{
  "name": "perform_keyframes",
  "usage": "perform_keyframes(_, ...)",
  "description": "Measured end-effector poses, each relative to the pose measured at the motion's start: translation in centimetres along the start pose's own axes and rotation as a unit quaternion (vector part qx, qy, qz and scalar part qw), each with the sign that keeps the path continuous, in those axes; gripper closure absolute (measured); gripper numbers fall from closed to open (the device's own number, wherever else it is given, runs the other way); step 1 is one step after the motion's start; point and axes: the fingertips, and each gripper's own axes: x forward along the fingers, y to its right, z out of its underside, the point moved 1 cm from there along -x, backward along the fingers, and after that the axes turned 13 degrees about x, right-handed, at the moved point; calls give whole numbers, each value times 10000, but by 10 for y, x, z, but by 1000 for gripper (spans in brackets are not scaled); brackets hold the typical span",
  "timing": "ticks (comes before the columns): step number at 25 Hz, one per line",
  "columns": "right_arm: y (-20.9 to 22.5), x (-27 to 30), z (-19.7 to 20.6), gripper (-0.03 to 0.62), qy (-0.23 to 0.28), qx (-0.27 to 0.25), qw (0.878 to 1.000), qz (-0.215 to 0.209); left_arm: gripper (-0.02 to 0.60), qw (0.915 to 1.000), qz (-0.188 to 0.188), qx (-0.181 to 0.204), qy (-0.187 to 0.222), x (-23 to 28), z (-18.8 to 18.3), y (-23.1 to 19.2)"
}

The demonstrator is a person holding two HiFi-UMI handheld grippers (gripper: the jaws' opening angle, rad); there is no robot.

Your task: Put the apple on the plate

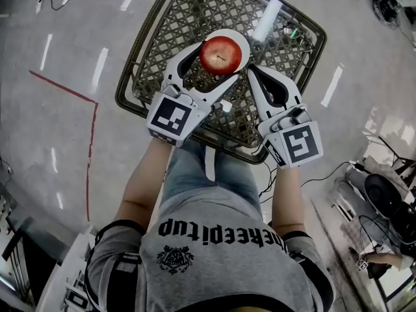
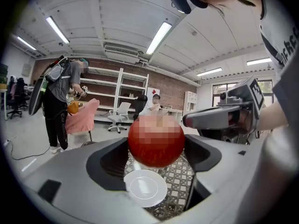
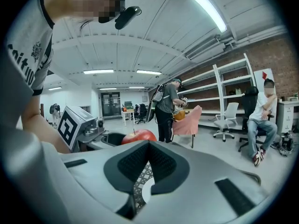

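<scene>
The left gripper (image 1: pixel 218 60) is clamped on a round red apple (image 1: pixel 221 54); its two grey jaws press the fruit from either side, the black pads against its skin. The apple hangs in the air directly over a small round white plate (image 1: pixel 243 42), which lies toward the far side of a dark square lattice-weave tabletop (image 1: pixel 175 18). In the left gripper view the apple (image 2: pixel 156 141) fills the gap between the jaws of the left gripper (image 2: pixel 156 146); the plate (image 2: pixel 145 188) shows below it with a strip of lattice between the two, so fruit and plate are apart.

The right gripper (image 1: pixel 252 71) is just to the right of the apple, over the same tabletop; its jaws are together at the tips and hold nothing. In the right gripper view the pads of the right gripper (image 3: pixel 149 143) meet; through the slot beneath them a bit of lattice and a sliver of the plate (image 3: pixel 145 196) appear, and the apple (image 3: pixel 139 135) rises to the left behind the jaw. Grey glossy floor (image 1: pixel 65 142) surrounds the table, crossed on the left by a thin red line (image 1: pixel 65 90).
</scene>
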Motion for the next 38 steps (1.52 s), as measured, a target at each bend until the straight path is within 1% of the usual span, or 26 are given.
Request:
perform_keyframes(7, 9, 6, 16, 595, -18, 70, 10000, 33, 185, 9998, -24, -175, 3, 13, 25, 2)
perform_keyframes(20, 25, 9, 39, 595, -120, 210, 9997, 105, 186, 9994, -76, -209, -259, 39, 74, 0)
perform_keyframes(38, 37, 15, 63, 595, -251, 248, 9993, 134, 186, 9980, -93, -309, -550, 63, 122, 3)
